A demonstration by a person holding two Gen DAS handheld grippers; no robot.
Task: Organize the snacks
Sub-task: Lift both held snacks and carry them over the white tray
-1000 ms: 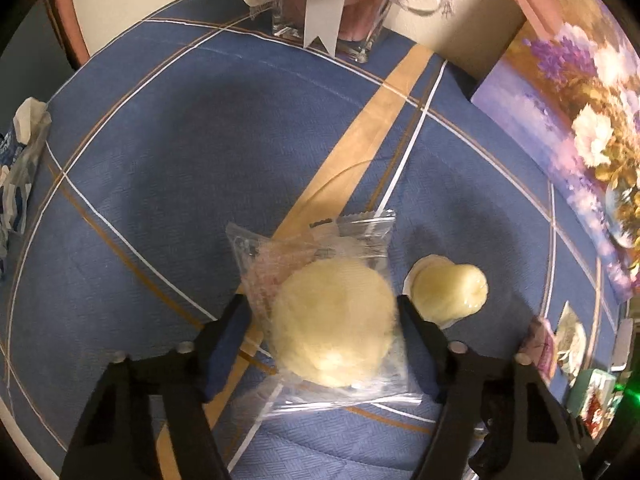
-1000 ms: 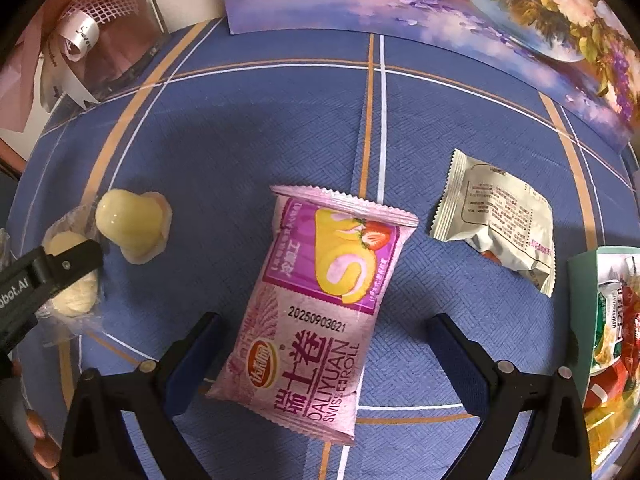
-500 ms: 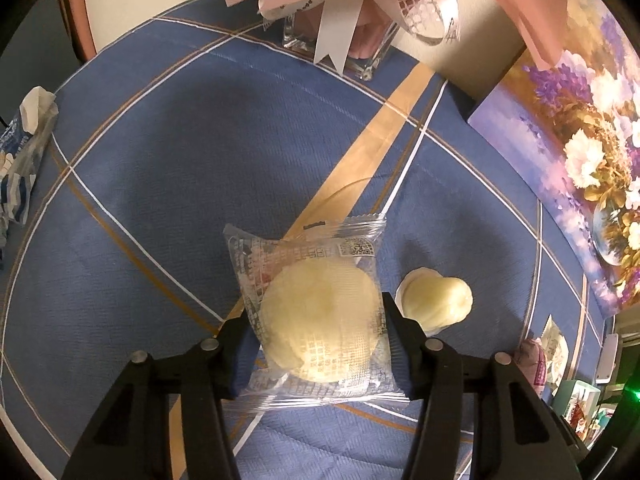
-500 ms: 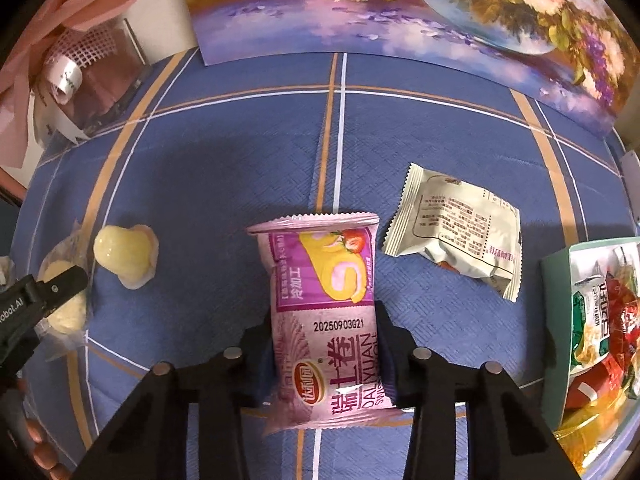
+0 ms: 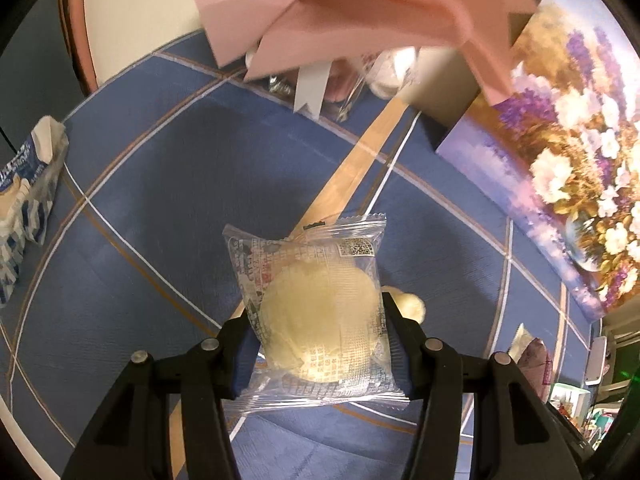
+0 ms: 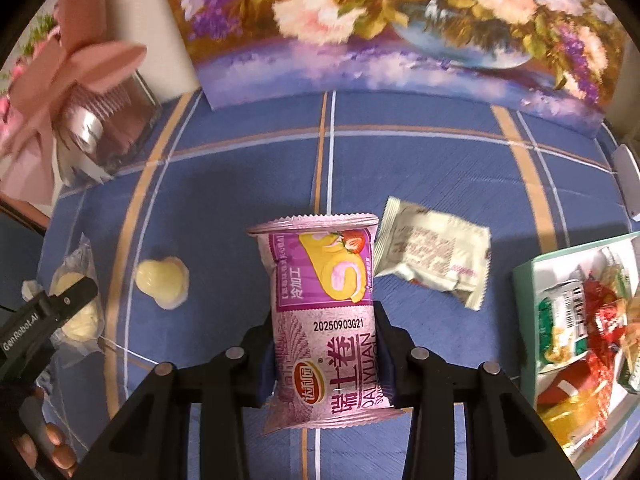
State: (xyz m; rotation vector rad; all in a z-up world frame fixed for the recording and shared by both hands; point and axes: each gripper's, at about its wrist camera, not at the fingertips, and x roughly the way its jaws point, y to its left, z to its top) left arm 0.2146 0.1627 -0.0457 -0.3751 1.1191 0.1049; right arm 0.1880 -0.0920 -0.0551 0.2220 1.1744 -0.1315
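Note:
My left gripper (image 5: 318, 320) is shut on a clear packet with a round pale yellow pastry (image 5: 316, 312) and holds it above the blue tablecloth. My right gripper (image 6: 324, 340) is shut on a pink swiss roll packet (image 6: 326, 320), also lifted off the cloth. In the right wrist view the left gripper (image 6: 52, 312) with its pastry shows at the far left. A pale yellow jelly cup (image 6: 162, 282) lies on the cloth between them; it also peeks out behind the pastry in the left wrist view (image 5: 408, 304). A cream snack packet (image 6: 434, 258) lies to the right.
A green-rimmed box (image 6: 524, 280) with several snacks stands at the right edge. A flower painting (image 6: 400, 40) leans at the back. A glass gift box with a pink bow (image 6: 92, 92) stands back left. A blue-and-white packet (image 5: 24, 208) lies at the table's left edge.
Both grippers have closed on their packets and lifted them off the cloth. Both cameras have risen, so more of the painting and the bow shows.

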